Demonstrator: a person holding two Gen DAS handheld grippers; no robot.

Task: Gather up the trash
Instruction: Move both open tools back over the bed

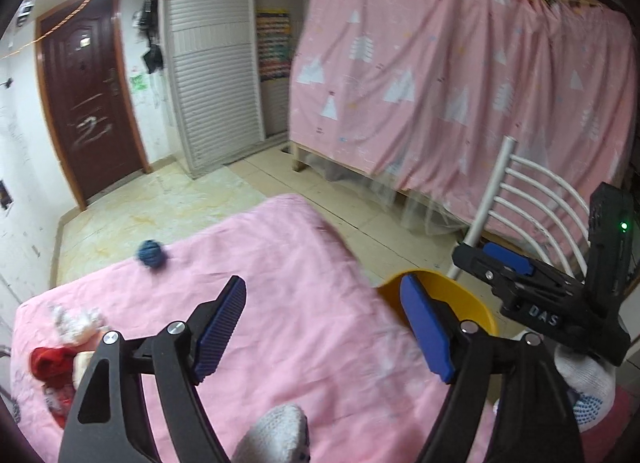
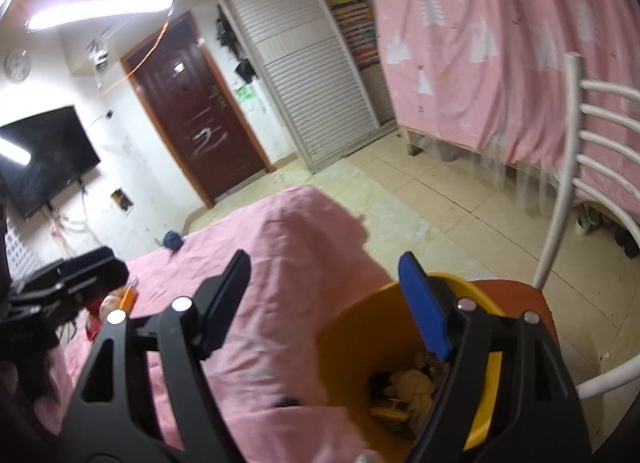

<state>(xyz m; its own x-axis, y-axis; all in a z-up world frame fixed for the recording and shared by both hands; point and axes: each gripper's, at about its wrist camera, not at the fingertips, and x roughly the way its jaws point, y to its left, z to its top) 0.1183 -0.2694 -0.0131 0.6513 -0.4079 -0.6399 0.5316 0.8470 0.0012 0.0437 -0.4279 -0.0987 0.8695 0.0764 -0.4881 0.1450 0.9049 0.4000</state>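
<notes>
A table under a pink cloth (image 1: 280, 303) holds trash: a blue crumpled ball (image 1: 151, 254) at the far edge, a white crumpled wad (image 1: 76, 321) and red scraps (image 1: 48, 361) at the left. My left gripper (image 1: 324, 329) is open and empty above the cloth. A yellow bin (image 2: 400, 343) with crumpled trash inside (image 2: 408, 387) stands on an orange chair seat (image 2: 516, 299) at the table's right edge. My right gripper (image 2: 328, 303) is open and empty over the bin's rim; it also shows in the left wrist view (image 1: 532, 287). The blue ball also shows in the right wrist view (image 2: 173, 240).
A white metal chair back (image 2: 576, 167) rises to the right. A pink curtain (image 1: 460, 75) covers a bed frame behind. A brown door (image 1: 86, 91) and white shuttered wardrobe (image 1: 216, 63) stand across the tiled floor (image 1: 360, 199). A television (image 2: 44, 155) hangs on the left wall.
</notes>
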